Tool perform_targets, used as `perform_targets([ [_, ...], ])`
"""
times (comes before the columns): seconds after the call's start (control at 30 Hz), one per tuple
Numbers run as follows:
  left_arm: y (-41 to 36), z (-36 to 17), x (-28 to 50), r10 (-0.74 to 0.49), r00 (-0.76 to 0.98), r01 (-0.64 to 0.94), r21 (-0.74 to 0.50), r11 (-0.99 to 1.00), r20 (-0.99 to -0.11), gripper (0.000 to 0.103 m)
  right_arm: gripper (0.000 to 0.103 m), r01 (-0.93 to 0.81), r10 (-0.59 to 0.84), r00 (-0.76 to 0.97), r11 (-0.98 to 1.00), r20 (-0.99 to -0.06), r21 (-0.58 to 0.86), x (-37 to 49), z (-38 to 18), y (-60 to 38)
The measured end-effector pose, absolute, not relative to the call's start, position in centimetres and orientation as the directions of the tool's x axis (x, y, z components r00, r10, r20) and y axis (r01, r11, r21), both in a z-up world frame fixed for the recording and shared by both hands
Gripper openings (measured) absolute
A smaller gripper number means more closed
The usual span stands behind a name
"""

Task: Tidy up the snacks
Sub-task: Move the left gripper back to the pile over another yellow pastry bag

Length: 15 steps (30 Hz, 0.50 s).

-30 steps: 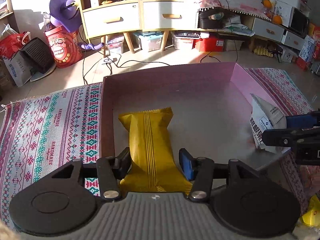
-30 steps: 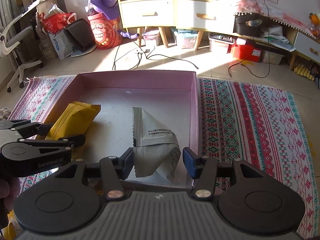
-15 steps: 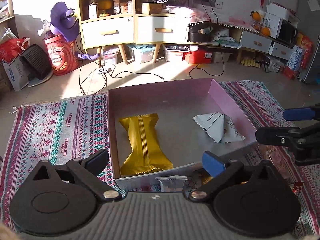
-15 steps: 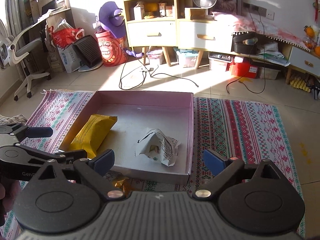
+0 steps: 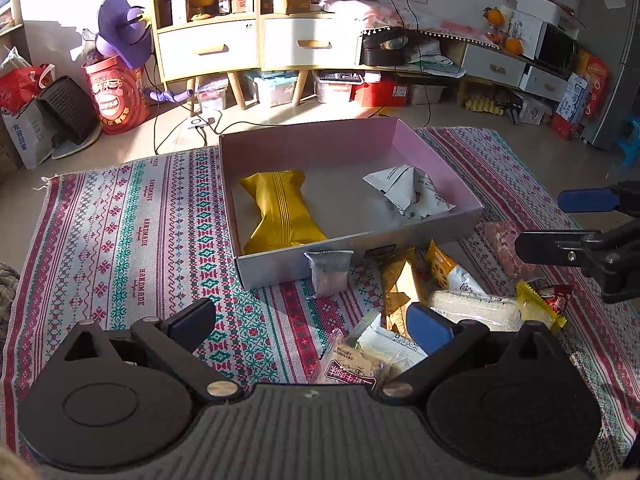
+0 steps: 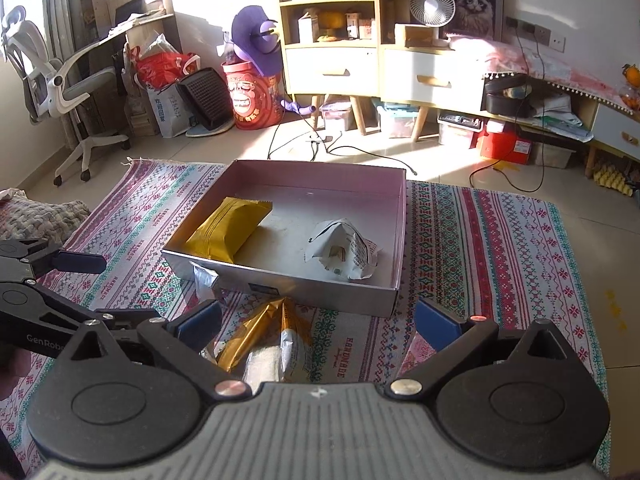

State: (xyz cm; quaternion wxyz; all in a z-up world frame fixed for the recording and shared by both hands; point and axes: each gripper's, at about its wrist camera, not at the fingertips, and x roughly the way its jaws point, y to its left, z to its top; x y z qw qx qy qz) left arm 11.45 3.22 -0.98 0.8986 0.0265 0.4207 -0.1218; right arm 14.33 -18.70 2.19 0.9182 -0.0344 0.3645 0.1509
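Left wrist view shows my left claw (image 5: 310, 326) released and empty, its jaws just opened, with the snack pile (image 5: 432, 300) at lower right beside its right finger, below the box (image 5: 280, 270), nearer than my also open right claw (image 5: 560, 220).

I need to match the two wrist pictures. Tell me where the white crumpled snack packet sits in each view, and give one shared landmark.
Left wrist: white crumpled snack packet lies right of centre, in the pink box's right half.
Right wrist: the packet lies at centre, near the box's right wall.
Shared landmark: yellow snack packet in the box's left half.
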Motion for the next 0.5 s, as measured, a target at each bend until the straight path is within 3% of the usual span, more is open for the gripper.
perform_targets([
  [0.5,4.8,-2.5,6.6,-0.231,0.576,0.263,-0.09,0.96,-0.784,0.103,0.102,-0.385,0.318,0.631,0.92,-0.707,0.071,10.4,-0.2,-19.3],
])
